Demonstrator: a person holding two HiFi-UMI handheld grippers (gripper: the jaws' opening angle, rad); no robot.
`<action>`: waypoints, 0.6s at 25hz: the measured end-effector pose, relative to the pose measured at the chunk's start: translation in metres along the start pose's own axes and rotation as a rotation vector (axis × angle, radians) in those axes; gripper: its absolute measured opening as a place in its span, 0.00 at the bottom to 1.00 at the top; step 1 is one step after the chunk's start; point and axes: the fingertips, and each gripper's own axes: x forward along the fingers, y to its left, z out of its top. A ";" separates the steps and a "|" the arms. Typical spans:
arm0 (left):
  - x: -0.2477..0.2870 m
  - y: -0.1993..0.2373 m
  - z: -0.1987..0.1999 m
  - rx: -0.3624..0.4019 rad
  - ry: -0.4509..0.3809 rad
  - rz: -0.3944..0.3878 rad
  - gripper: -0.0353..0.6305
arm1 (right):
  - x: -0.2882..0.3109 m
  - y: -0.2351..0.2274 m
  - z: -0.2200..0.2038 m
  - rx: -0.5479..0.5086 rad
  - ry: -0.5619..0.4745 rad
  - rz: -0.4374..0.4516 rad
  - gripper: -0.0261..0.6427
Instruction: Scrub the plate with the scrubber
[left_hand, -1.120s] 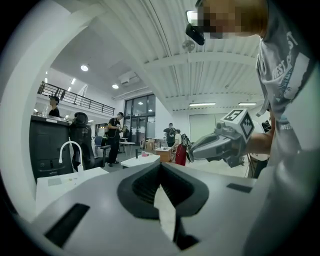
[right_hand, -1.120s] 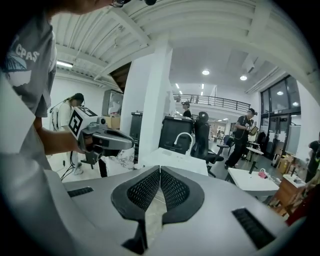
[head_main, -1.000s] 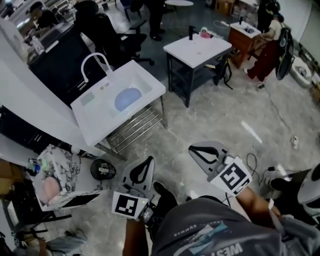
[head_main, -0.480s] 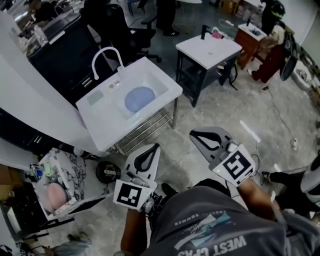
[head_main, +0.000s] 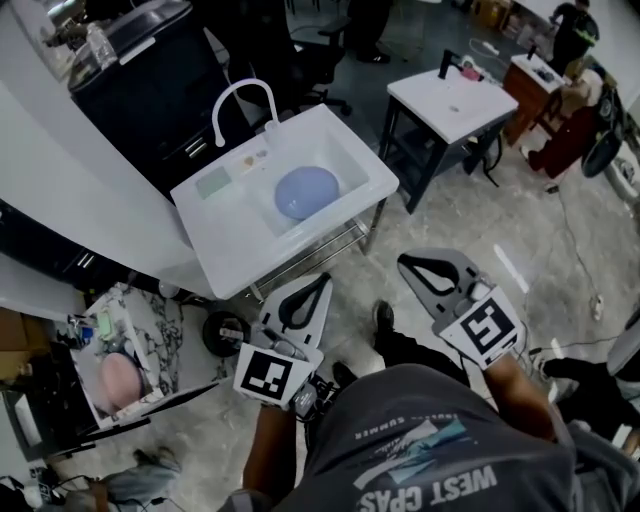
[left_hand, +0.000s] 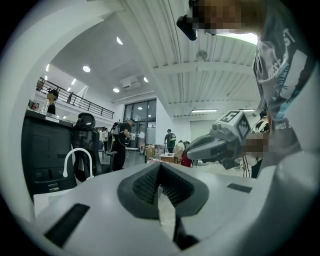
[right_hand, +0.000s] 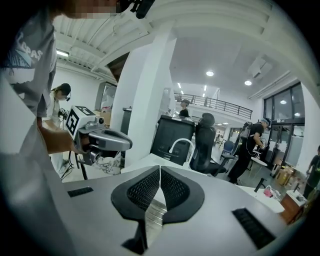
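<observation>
Plate (head_main: 306, 191), blue and round, lies in the basin of the white sink (head_main: 232, 262), below the arched tap (head_main: 240, 99). The scrubber (head_main: 212, 183), a flat pale green pad, sits on the sink's rim to the left of the basin, apart from the plate. A couple of small things by the tap's foot are too small to tell.

Both grippers hang over the marbled floor (head_main: 560, 230), well short of the sink and touching nothing. The left gripper (head_main: 322, 282) points up toward the sink's near edge; its fingers (left_hand: 145, 182) are pressed together with nothing between them. The right gripper (head_main: 408, 265) is held near it, to its right; its fingers (right_hand: 145, 190) also meet at the tips, with only a hairline slit and nothing in it.

A second white surface (head_main: 455, 105) stands past the sink to the right, with a dark tap and something pink at its far edge. At lower left a marble-patterned box (head_main: 140, 330) holds a pink round thing (head_main: 118, 381); what it is I cannot tell.
</observation>
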 end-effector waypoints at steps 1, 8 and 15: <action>0.004 0.006 0.000 -0.002 0.006 0.010 0.06 | 0.005 -0.007 -0.002 0.004 0.002 0.006 0.09; 0.056 0.047 0.002 -0.007 0.046 0.087 0.06 | 0.054 -0.066 -0.010 0.022 -0.018 0.082 0.09; 0.120 0.092 0.005 -0.007 0.080 0.184 0.06 | 0.107 -0.136 -0.013 0.016 -0.051 0.179 0.09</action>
